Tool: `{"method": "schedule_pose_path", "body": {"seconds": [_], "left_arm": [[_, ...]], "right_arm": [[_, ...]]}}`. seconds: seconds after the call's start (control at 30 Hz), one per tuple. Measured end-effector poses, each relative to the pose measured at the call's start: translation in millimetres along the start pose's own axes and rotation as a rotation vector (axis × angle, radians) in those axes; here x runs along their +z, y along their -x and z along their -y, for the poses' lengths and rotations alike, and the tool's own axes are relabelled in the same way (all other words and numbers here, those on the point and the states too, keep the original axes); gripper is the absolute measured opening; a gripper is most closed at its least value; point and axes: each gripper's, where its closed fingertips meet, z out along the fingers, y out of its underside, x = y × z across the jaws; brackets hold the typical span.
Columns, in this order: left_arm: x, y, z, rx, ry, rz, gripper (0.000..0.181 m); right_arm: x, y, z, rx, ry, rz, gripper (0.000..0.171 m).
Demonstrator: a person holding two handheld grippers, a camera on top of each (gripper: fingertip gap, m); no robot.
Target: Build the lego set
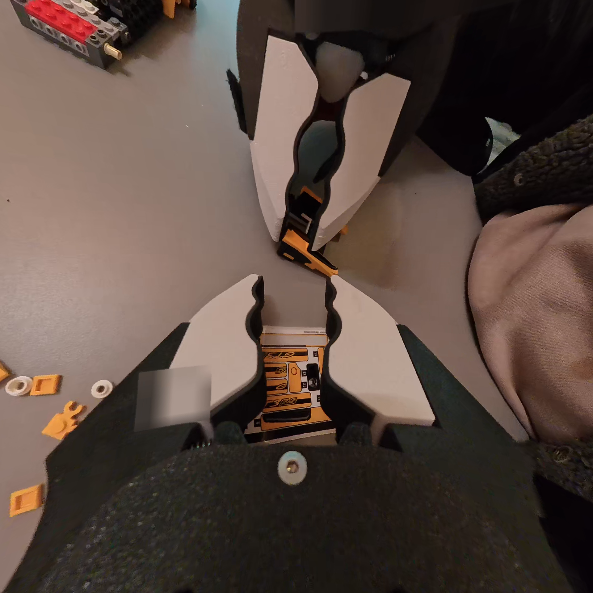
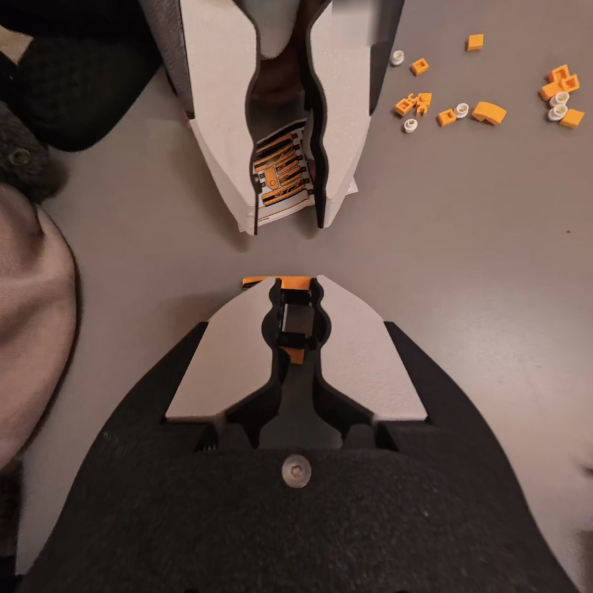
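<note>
My right gripper (image 2: 296, 280) is shut on a small orange-and-black lego assembly (image 2: 295, 317), which sits between its pads and pokes out past the tips. In the left wrist view the right gripper (image 1: 298, 244) points down at the grey table with the assembly (image 1: 308, 256) at its tips, touching or just above the surface. My left gripper (image 1: 295, 282) is open and empty, facing the right one a short gap away. An orange-and-black sticker sheet (image 1: 293, 378) lies flat on the table under its fingers. The right wrist view also shows the left gripper (image 2: 285, 227) and the sheet (image 2: 279, 173).
A partly built dark chassis with red bricks (image 1: 64, 29) stands at the far left. Loose orange and white small pieces (image 1: 45, 385) lie left of my left gripper, with several more in the right wrist view (image 2: 481, 109). A person's pale garment (image 1: 529, 321) borders the table. The tips of both grippers are at nearly the same place.
</note>
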Motion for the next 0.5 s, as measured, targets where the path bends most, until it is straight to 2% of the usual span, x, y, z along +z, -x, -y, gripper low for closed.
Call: {"method": "schedule_pose_path", "body": {"seconds": [0.27, 0.4, 0.5], "left_arm": [[4, -6, -2, 0.003, 0.009, -0.024, 0.036], [8, -15, 4, -0.049, -0.028, -0.080, 0.041], [8, -24, 21, -0.142, -0.133, -0.163, 0.048]], "right_arm": [[-3, -3, 1, 0.088, -0.083, 0.020, 0.017], [-20, -5, 16, 0.162, -0.264, 0.033, 0.017], [-39, -10, 37, 0.204, -0.452, 0.018, 0.017]]}}
